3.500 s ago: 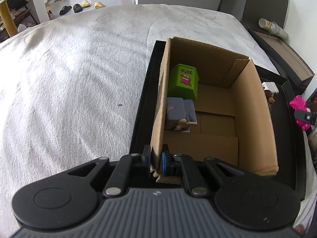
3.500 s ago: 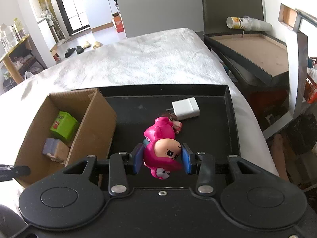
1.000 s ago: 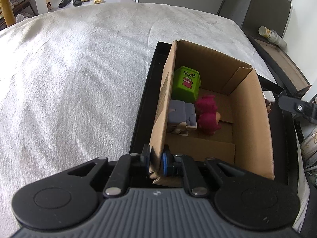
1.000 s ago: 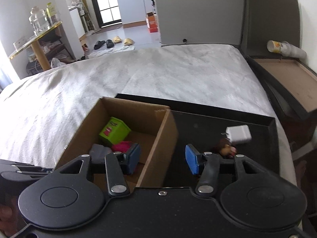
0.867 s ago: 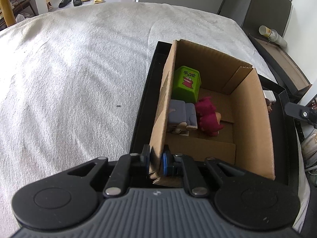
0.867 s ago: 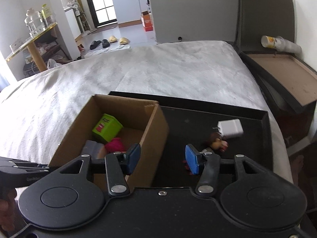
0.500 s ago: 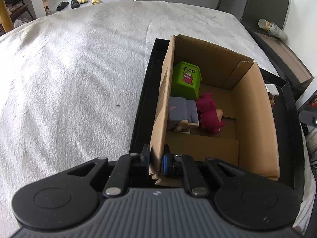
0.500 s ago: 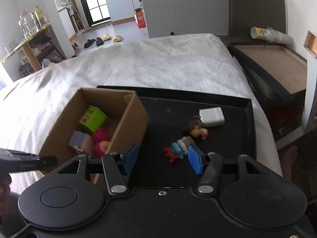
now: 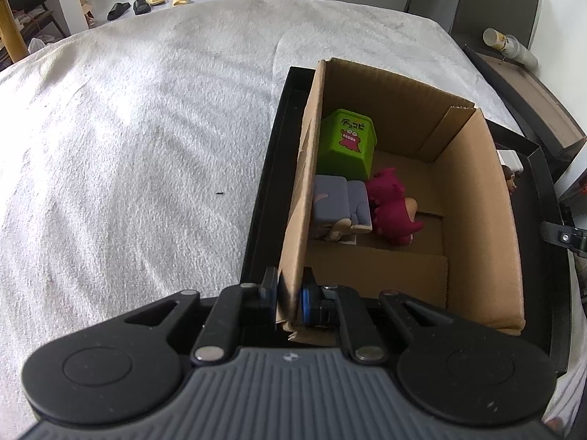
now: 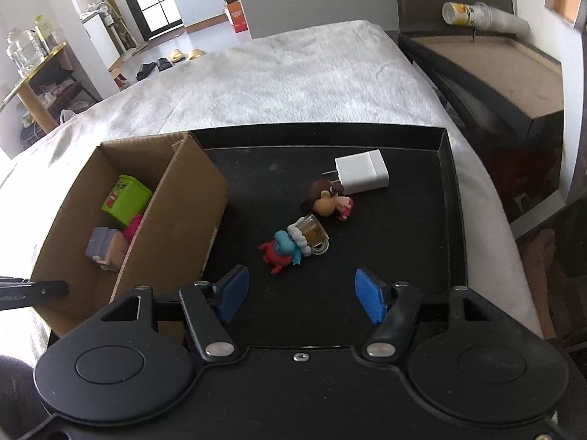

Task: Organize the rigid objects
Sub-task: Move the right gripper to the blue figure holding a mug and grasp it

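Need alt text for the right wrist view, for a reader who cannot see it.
The right gripper, jaws opening and empty, points down at a black tray holding a blue-and-red figure, a brown-haired figure and a white charger. At left, a cardboard box contains a green box and more toys.

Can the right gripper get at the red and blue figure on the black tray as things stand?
Probably yes. The right gripper is empty, its jaws opening, and the red and blue figure lies just ahead on the black tray with nothing between; only a small mug toy touches it.

Pink figure (image 10: 135,228) half behind box wall (image 10: 172,220)
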`<state>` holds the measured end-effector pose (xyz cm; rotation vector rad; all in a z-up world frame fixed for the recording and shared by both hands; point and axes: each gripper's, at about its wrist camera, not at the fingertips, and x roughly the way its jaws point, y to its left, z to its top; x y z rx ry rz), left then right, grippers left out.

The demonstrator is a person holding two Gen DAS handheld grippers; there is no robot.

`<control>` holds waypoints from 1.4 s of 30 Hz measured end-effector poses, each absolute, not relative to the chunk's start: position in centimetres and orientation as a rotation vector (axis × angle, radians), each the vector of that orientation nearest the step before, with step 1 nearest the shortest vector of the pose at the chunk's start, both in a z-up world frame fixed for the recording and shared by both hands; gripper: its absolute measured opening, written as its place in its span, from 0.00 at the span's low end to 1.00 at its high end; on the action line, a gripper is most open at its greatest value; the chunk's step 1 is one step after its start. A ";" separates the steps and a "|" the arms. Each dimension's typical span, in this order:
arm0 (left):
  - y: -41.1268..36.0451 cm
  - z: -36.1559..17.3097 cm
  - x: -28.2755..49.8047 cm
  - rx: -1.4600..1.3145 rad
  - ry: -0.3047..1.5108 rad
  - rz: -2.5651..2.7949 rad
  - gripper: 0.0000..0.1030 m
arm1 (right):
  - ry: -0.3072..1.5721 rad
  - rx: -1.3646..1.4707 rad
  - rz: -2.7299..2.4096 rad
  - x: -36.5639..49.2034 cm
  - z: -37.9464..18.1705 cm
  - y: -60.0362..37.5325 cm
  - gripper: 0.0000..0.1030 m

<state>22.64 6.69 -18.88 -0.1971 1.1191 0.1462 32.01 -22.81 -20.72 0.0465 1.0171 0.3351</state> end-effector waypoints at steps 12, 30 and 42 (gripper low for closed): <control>6.5 -18.8 22.9 -0.182 1.143 0.159 0.11 | 1.044 0.163 0.296 35.3 -23.9 -21.8 0.62; 6.2 -18.7 23.0 -0.155 1.149 0.163 0.11 | 1.041 0.146 0.219 36.0 -26.1 -22.3 0.40; 6.2 -18.8 22.9 -0.174 1.137 0.171 0.11 | 1.045 0.095 0.241 33.3 -25.4 -24.5 0.31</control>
